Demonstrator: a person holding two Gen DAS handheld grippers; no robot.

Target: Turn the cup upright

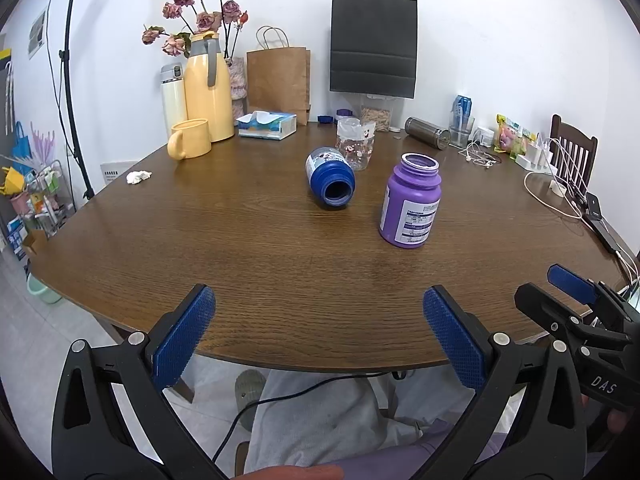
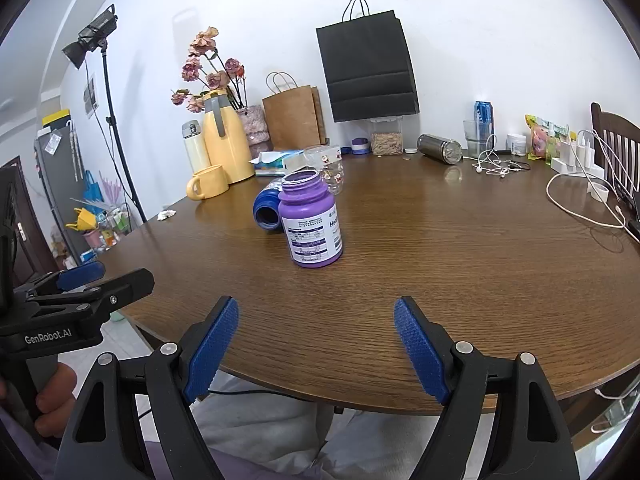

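White walls [image 1: 500,40] back a round wooden table [image 1: 280,264]; a dark wooden chair [image 2: 616,140] stands at its right, a studio light (on a stand) [image 2: 94,36] left, over pale floor tiles [image 1: 52,332].

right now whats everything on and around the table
blue bottle: 1, on its side, table centre, mouth toward camera
purple bottle: 1, upright, open, right of blue
clear cup: 1, behind blue bottle
yellow mug: 1, left rear
yellow thermos: 1, behind mug
tissue box: 1, blue-white, rear
paper bags: brown, black, at wall
table: brown wood
left gripper: open
right gripper: open
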